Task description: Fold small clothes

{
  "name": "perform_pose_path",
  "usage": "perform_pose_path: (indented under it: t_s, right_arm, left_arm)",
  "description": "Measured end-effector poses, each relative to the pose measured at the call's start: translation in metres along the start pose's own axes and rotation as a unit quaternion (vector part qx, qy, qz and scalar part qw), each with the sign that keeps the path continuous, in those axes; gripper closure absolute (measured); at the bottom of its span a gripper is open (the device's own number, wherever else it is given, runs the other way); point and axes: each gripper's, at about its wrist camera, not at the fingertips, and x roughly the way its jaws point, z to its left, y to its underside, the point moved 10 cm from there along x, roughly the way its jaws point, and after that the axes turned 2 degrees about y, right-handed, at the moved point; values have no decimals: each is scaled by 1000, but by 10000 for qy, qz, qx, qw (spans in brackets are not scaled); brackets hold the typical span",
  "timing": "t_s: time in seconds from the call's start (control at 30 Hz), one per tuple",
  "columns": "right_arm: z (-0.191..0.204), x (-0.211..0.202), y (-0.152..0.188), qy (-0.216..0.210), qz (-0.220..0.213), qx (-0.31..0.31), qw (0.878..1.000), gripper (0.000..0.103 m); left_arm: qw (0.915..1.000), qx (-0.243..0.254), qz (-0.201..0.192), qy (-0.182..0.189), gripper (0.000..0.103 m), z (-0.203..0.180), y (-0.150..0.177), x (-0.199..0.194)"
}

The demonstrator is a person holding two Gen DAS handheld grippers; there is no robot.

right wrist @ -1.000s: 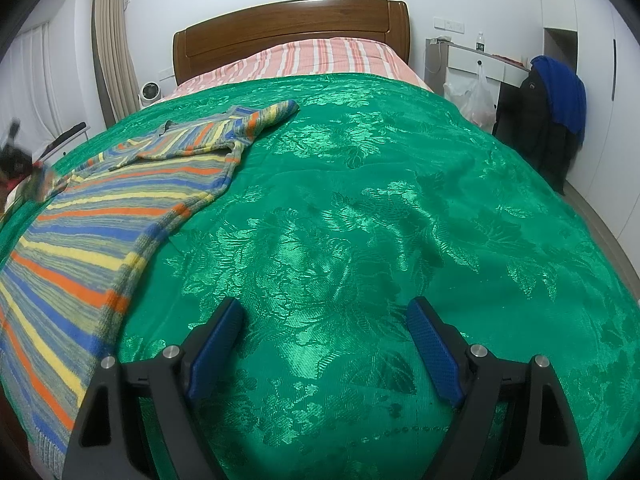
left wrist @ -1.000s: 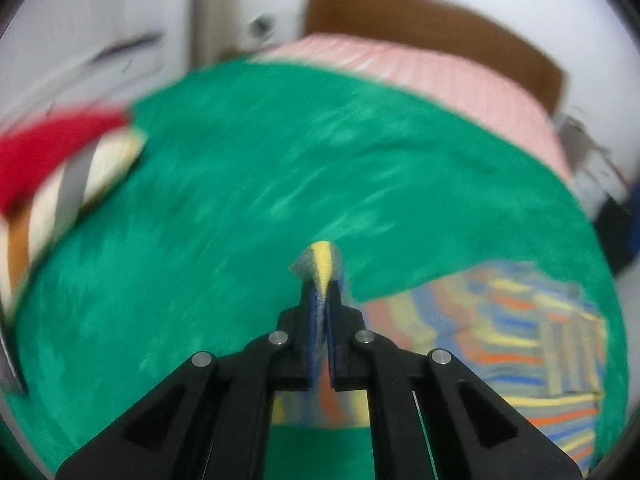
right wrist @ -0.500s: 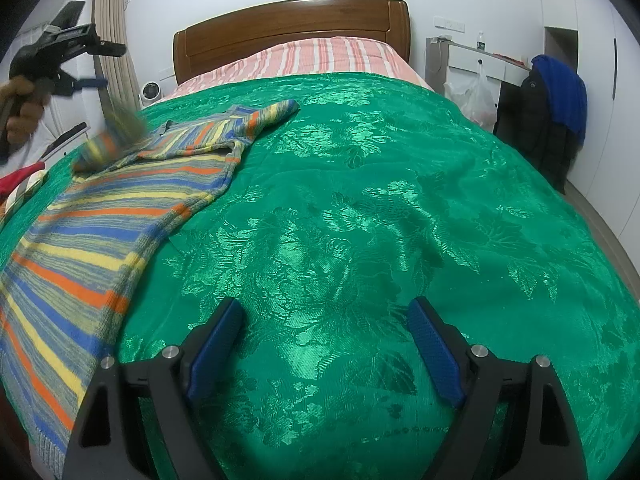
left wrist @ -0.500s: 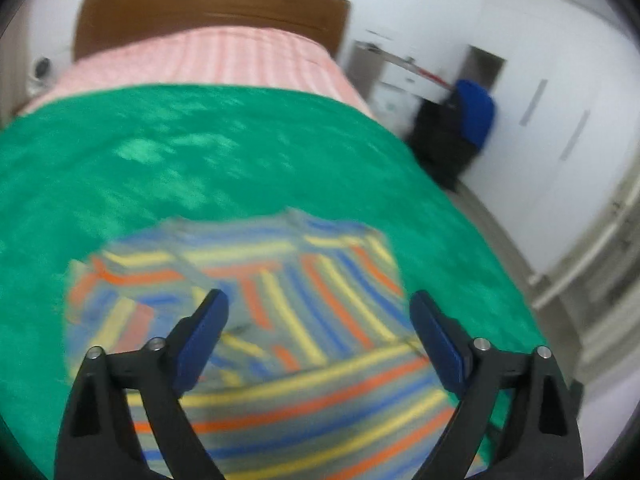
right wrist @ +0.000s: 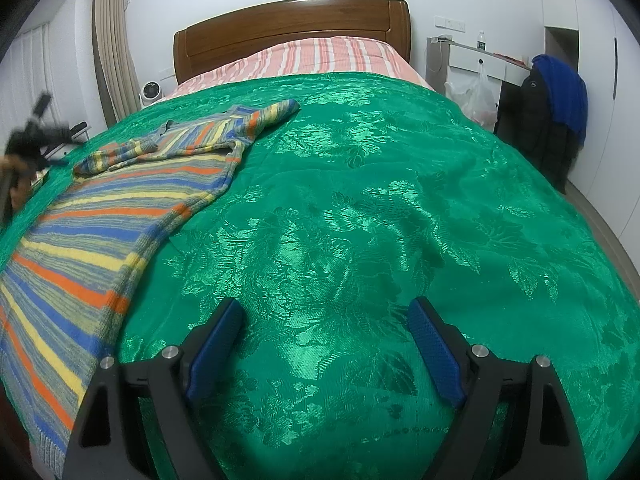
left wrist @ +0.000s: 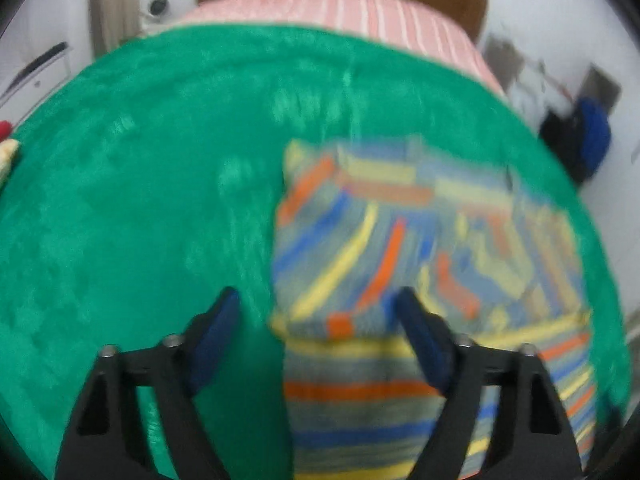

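The left gripper (left wrist: 316,312) was closing above the striped knitted sweater (left wrist: 420,248), fingers not yet gripping; the right gripper (right wrist: 326,324) hung released over the green satin bedspread (right wrist: 380,208).

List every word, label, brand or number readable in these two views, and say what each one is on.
No text can be read in either view.
bottle on the white desk: has a label, too small to read.
black jacket: a small pale mark near the collar, too small to read.
striped sweater and green bedspread: pattern only, no lettering.
The left wrist view is blurred throughout.

Bed (right wrist: 280,20), green bedspread (right wrist: 360,200), striped sweater (right wrist: 100,220)
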Motion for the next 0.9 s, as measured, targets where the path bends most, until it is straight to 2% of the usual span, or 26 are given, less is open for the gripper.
perform_pose_path:
  t_s: [0.03,0.1,0.17,0.2,0.27,0.3,0.33,0.4,0.47,0.53,0.57,0.63,0.7,0.77,0.83,0.87,0.9]
  right_arm:
    - [1,0,0,-1,51,-7,10000,18]
    - [2,-2,-2,27,511,-98,9986,19]
    - [10,-12,-14,5,860,-251,9960,19]
    - [17,-19,-24,-81,861,-345,9957,19]
    - [54,-36,-65,-574,799,-660,9930,19]
    - [71,-39,-80,-827,845,-749,9902,19]
    - [102,-40,-104,-1277,975,-855,9833,19]
    - [144,-33,-134,-1898,1154,-812,9716,19]
    - [195,-6,-169,-2578,1416,-595,9539,19]
    - [230,27,-188,-2773,1634,-577,9450,20]
    - [248,50,-195,-2762,1740,-684,9427,24]
    - [276,95,-204,-2577,1845,-974,9434,28]
    - [295,143,-211,-2344,1915,-1095,9468,35]
    - [305,172,-213,-2227,1963,-1117,9484,37]
    - [314,194,-212,-2155,2011,-1075,9495,46]
    - [317,201,-210,-2265,2073,-1016,9462,64]
    - [318,205,-207,-2294,2128,-1033,9442,94]
  left_arm:
    - [9999,91,114,30,39,-1,9,3]
    - [9983,577,47,-3,39,-8,31,-6]
    - [9949,1009,69,21,36,-14,45,-17]
    - [9935,1140,56,14,29,-12,53,-27]
    - [9929,1177,-148,-61,12,-3,61,-47]
    - [9933,1081,-359,-193,9,13,62,-58]
    - [9932,988,-518,-325,5,25,65,-66]
    - [9931,694,-697,-647,4,57,71,-68]
    - [9961,314,-494,-663,4,84,87,-50]
    - [9961,143,-810,-326,4,90,92,-48]
    - [9954,92,-913,-269,4,91,91,-49]
    - [9948,162,-926,-384,3,89,90,-47]
    - [9939,246,-962,-481,3,85,90,-45]
    - [9938,234,-990,-453,3,86,91,-48]
    - [9940,204,-1003,-381,2,92,92,-51]
    - [9941,204,-1003,-363,2,91,91,-50]
    - [9941,206,-1004,-362,2,96,97,-59]
